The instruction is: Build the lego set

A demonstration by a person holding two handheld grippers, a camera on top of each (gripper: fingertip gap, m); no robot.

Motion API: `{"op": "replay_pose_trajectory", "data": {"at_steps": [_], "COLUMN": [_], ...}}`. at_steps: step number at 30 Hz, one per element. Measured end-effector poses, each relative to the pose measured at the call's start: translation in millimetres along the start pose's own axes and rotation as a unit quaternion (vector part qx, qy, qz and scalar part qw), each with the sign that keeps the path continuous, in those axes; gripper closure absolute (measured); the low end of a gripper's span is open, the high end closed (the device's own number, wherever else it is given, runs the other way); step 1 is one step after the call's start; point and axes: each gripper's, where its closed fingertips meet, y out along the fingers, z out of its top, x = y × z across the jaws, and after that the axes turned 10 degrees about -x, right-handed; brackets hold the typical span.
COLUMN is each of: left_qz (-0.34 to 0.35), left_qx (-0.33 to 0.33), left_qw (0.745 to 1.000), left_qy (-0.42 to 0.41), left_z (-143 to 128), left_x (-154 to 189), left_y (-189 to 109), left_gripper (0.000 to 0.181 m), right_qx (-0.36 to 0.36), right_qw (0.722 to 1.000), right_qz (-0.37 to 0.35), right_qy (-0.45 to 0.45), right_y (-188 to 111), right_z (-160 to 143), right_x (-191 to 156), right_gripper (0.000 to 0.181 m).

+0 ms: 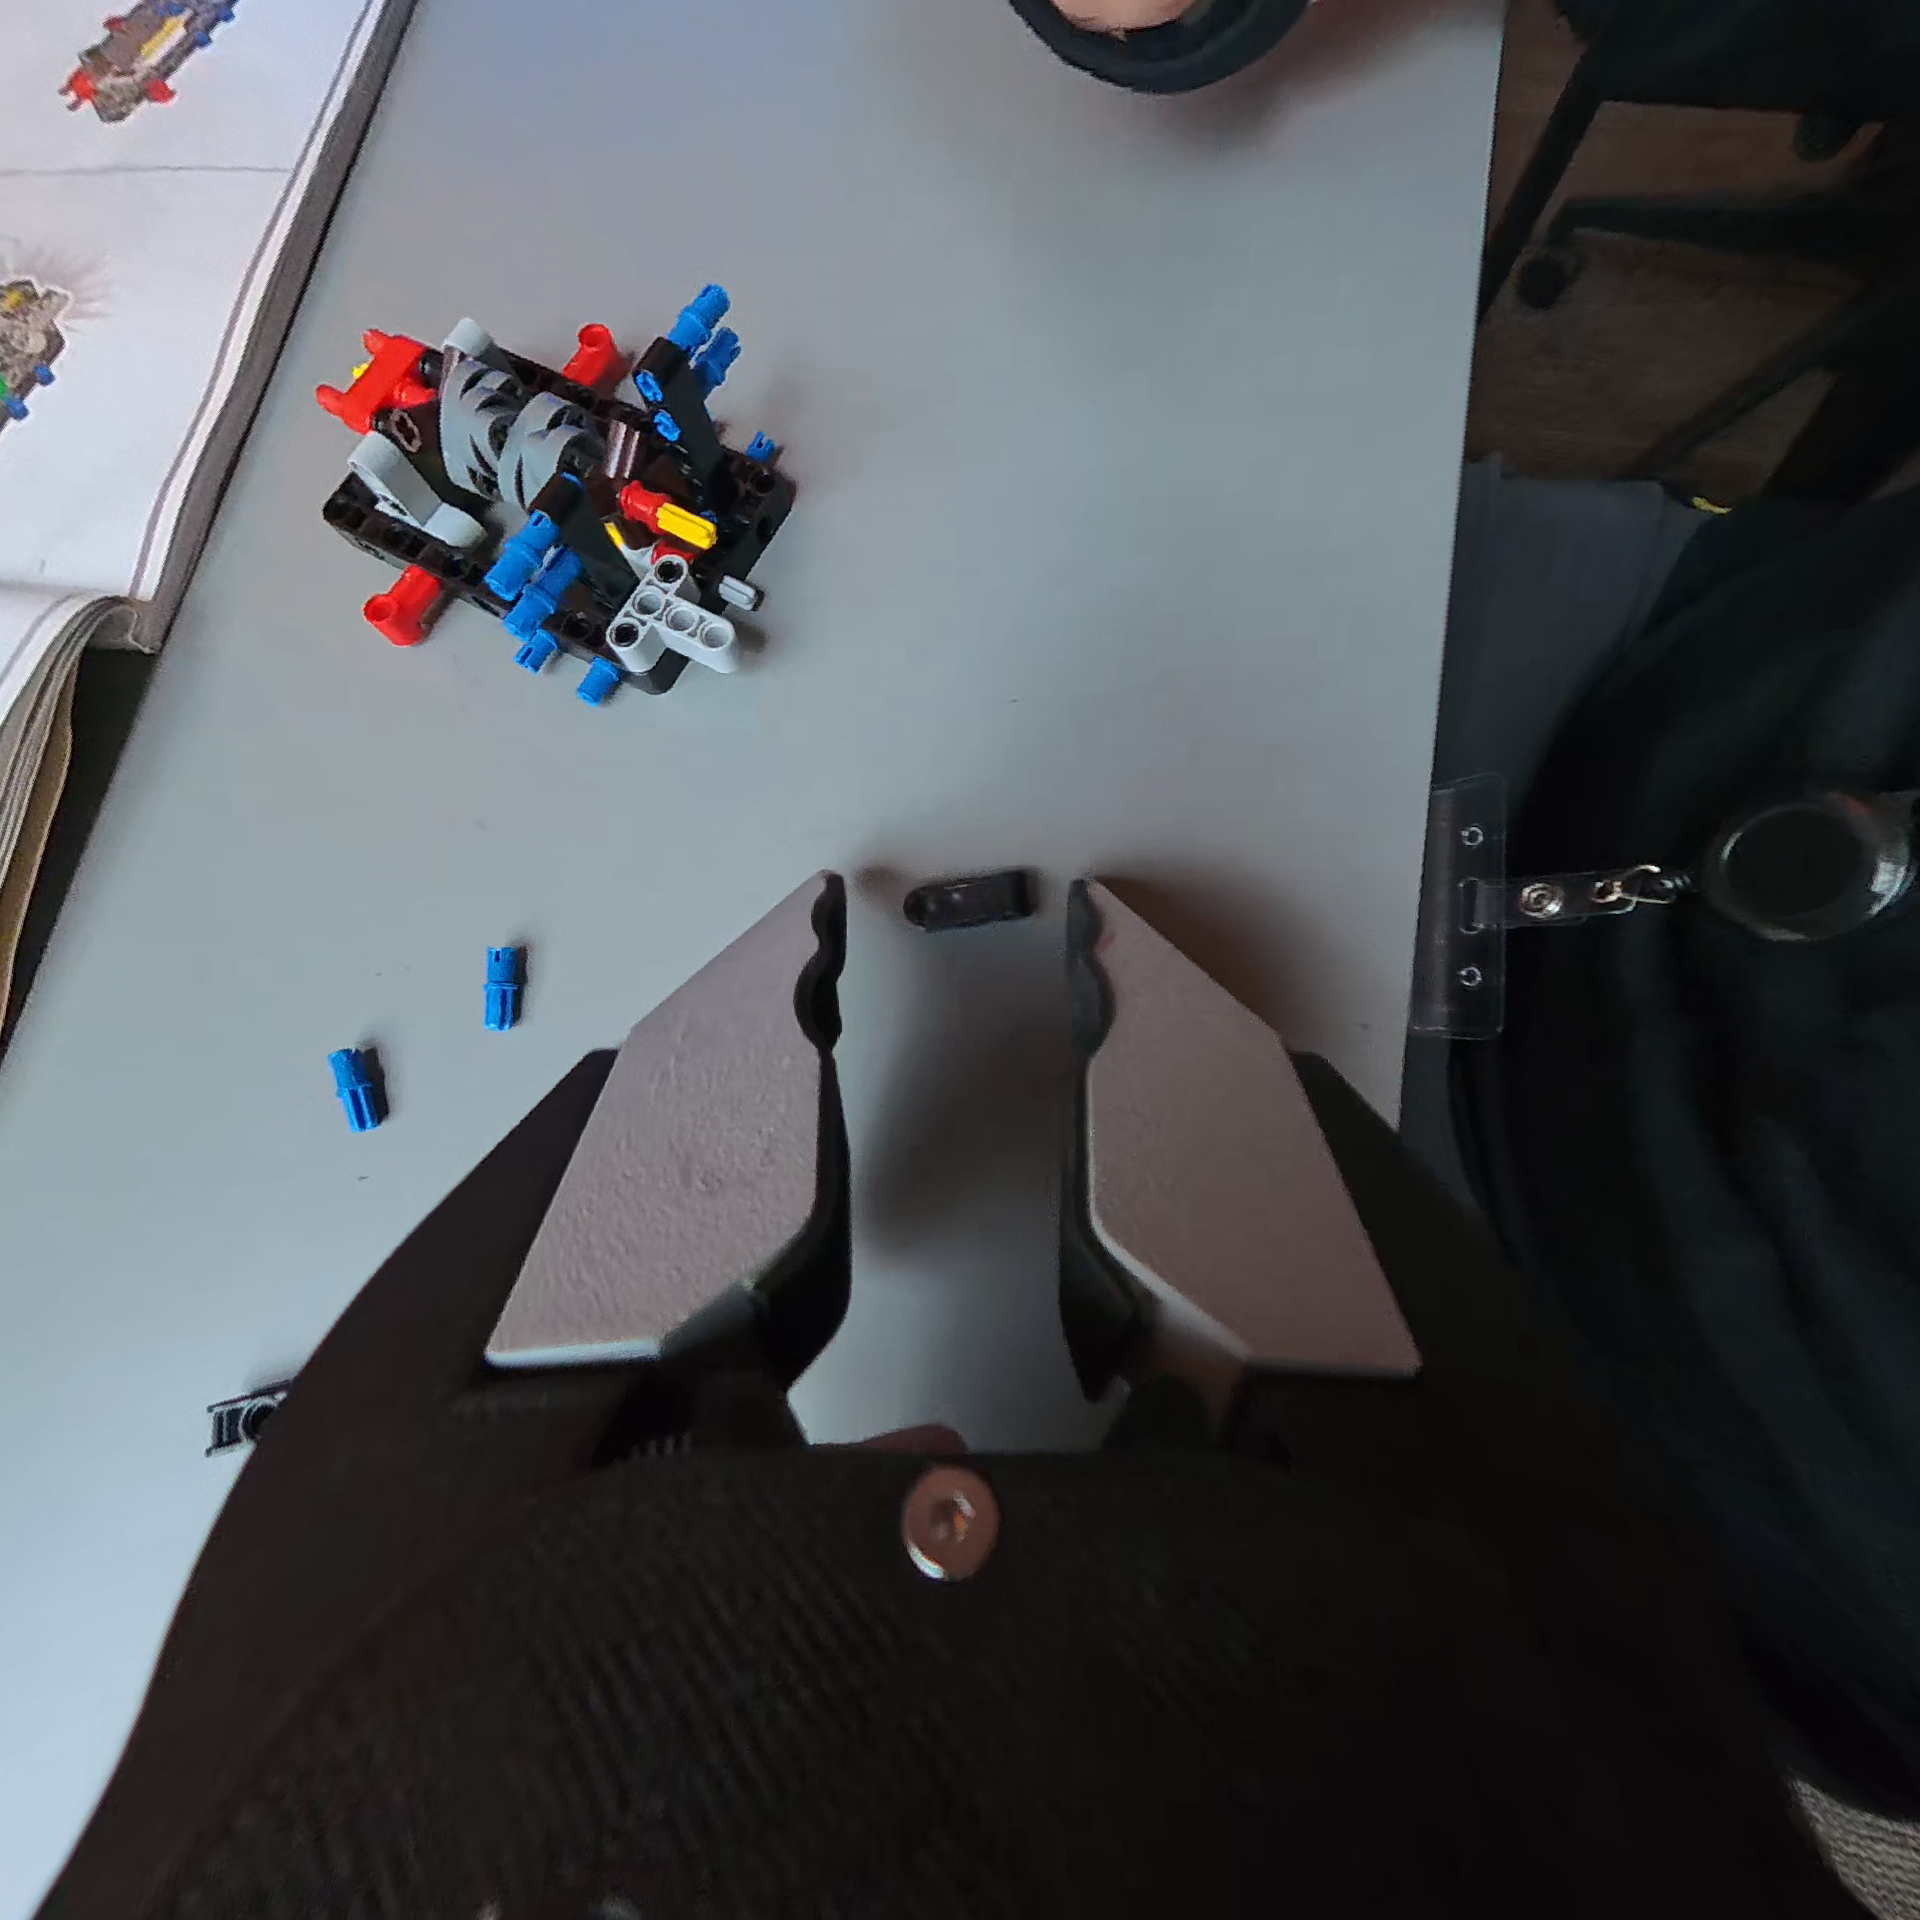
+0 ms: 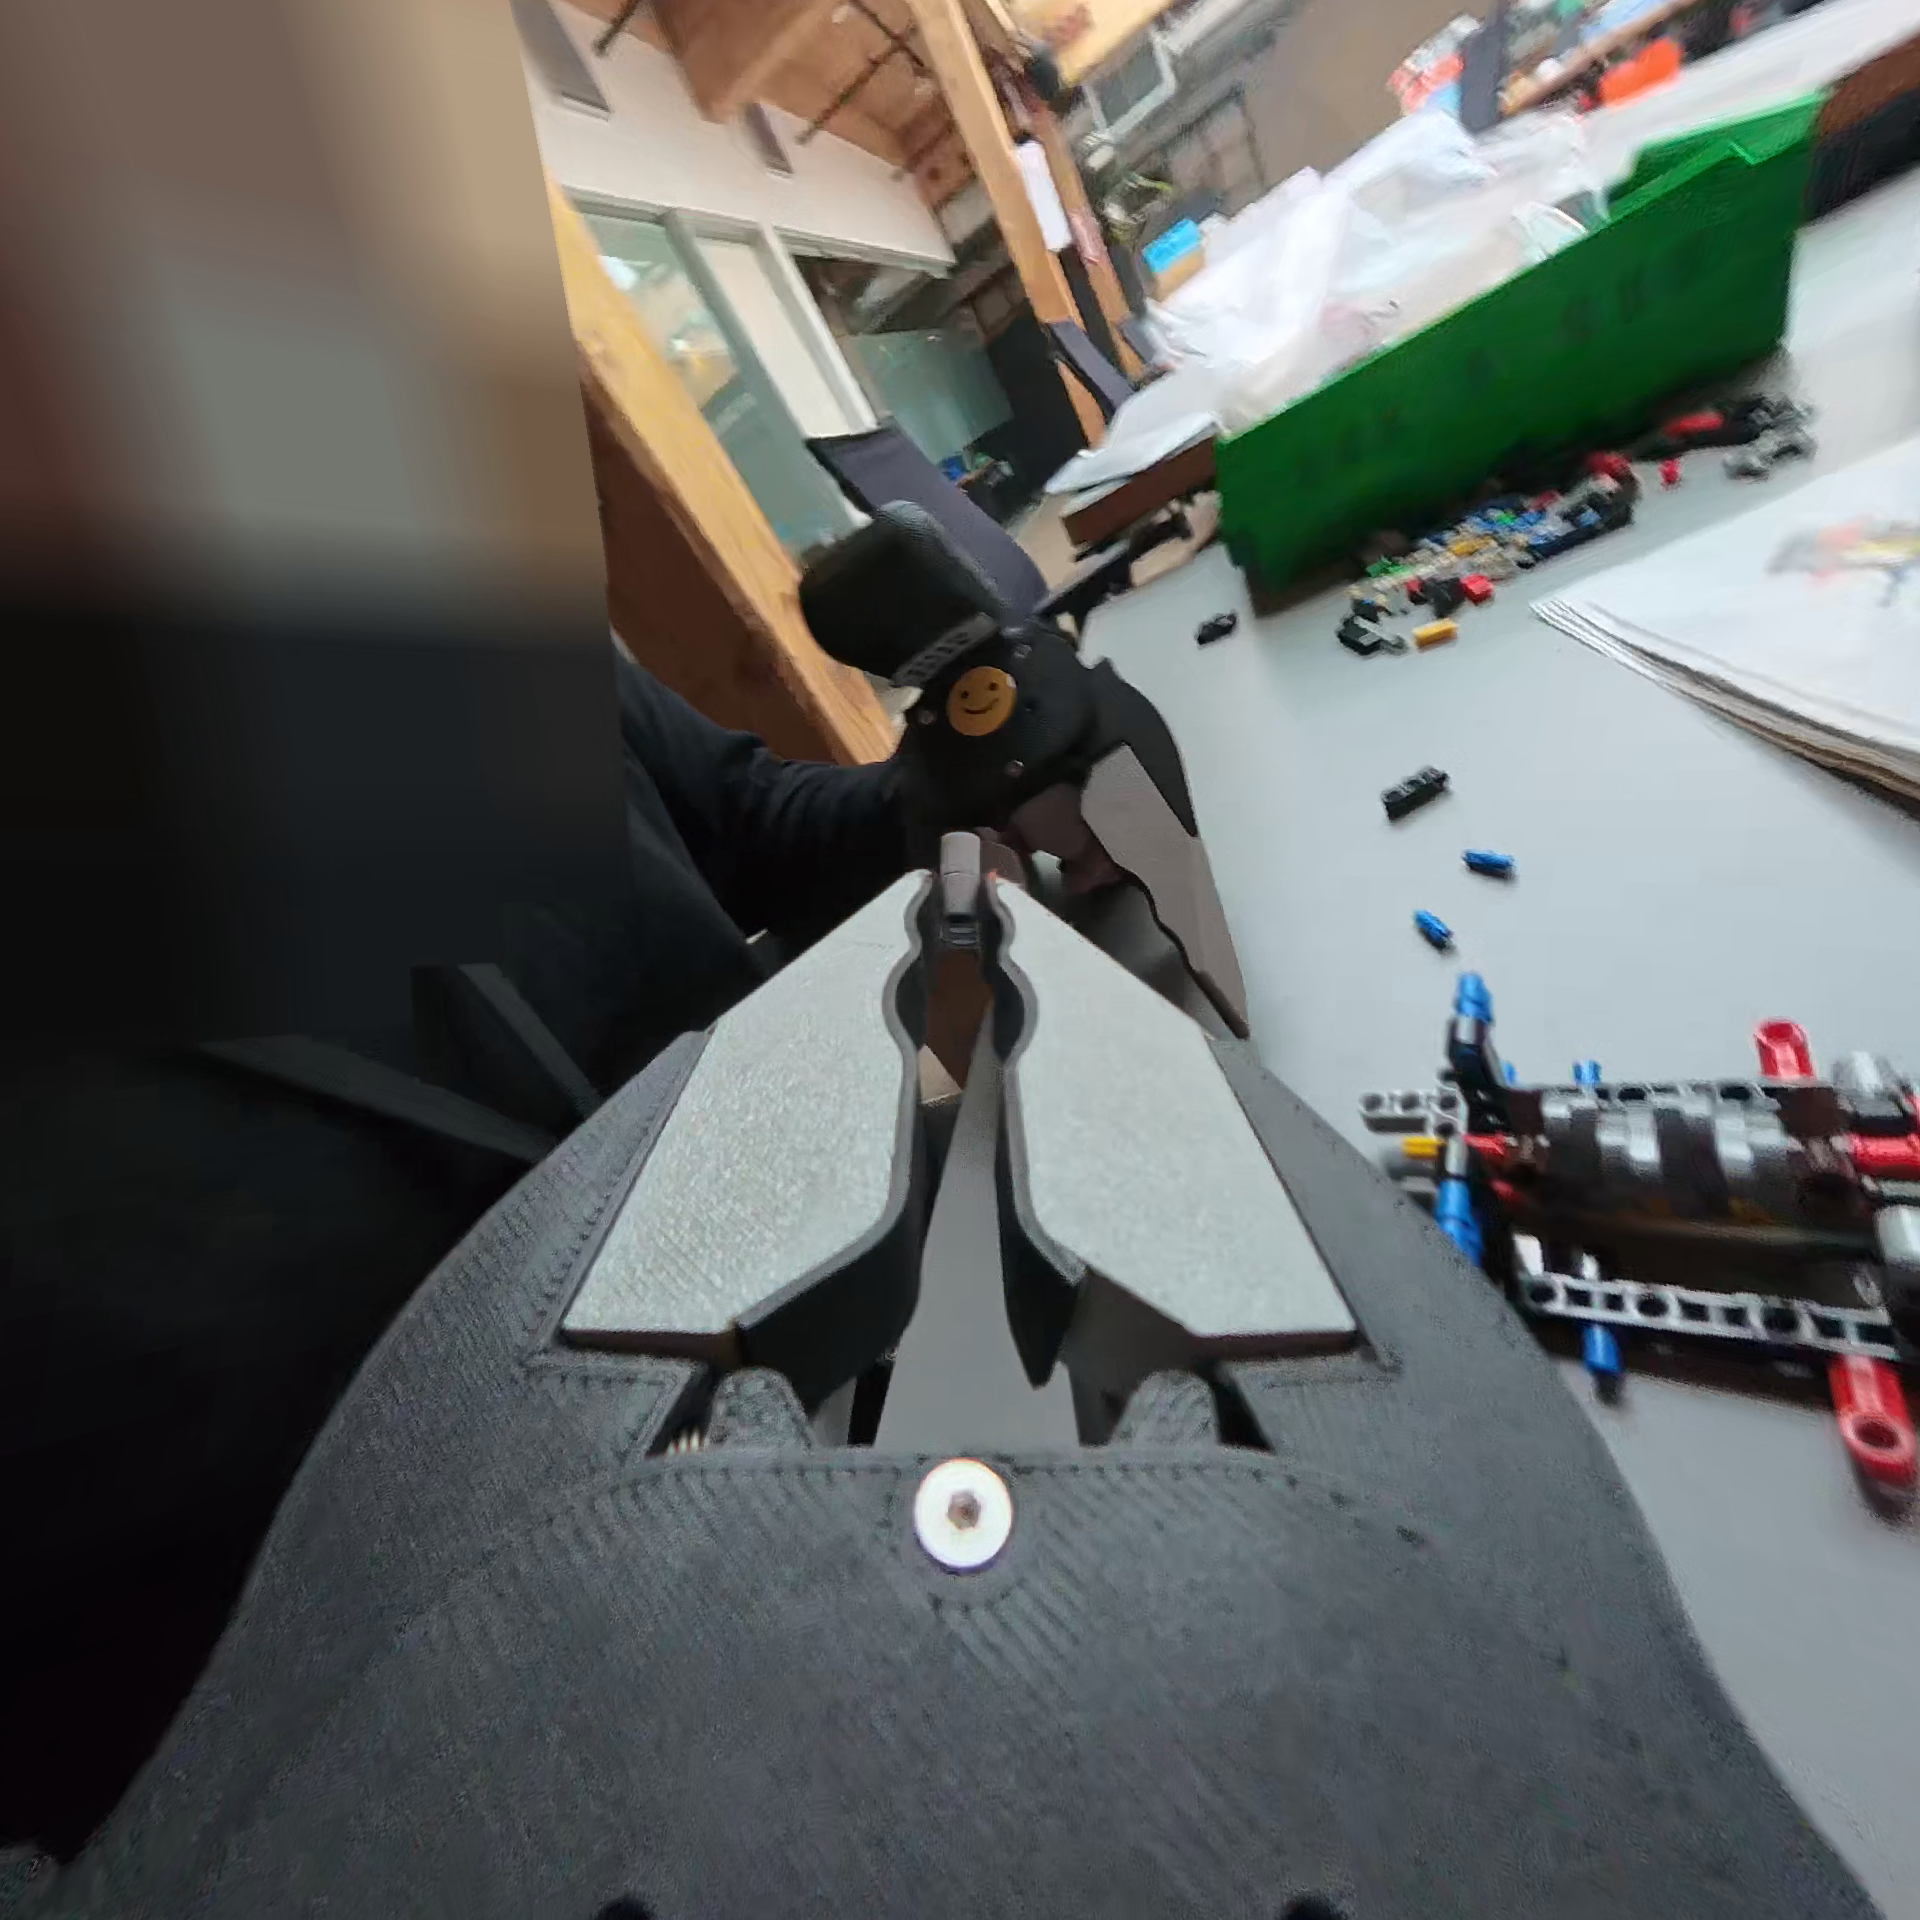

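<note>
A small black lego piece (image 1: 968, 899) is lying on the grey tabletop (image 1: 1039, 520), framed between the spread fingers of the left gripper (image 1: 956, 894). A small dark connector (image 2: 958, 896) is being pinched by the right gripper (image 2: 961, 914). The partly built model (image 1: 551, 499) is resting far left. Parts are judged light, rigid, slippery; flat sides are being recommended for gripping. No readable writing is being noted.

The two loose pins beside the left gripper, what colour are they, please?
Blue pins, clearest in the left wrist view.
</note>
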Motion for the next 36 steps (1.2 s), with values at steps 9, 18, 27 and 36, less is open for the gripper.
{"op": "replay_pose_trajectory", "data": {"at_steps": [9,18,27,36], "left_qz": [0.137,0.127,0.075,0.021], "left_qx": [0.1,0.141,0.068,0.004], "left_qw": [0.985,0.979,0.991,0.999], "left_qy": [-0.009,-0.07,-0.087,-0.028], "left_z": [41.7,54.2,21.1,-3.9], "left_x": [-26.7,-28.7,-25.8,-4.7], "left_y": [-29.8,-36.0,-27.0,-14.5], "left_gripper": [0.15,0.161,0.154,0.15], "right_qx": [-0.01,-0.043,-0.085,-0.166], "right_qw": [0.959,0.938,0.942,0.923], "right_qz": [-0.102,-0.131,-0.195,-0.284], "right_qy": [0.263,0.319,0.259,0.2], "right_y": [16.6,33.7,23.6,-5.1], "right_z": [-2.0,-6.7,-21.7,-62.1], "right_x": [54.6,66.5,66.8,64.8], "right_gripper": [0.178,0.177,0.178,0.177]}}
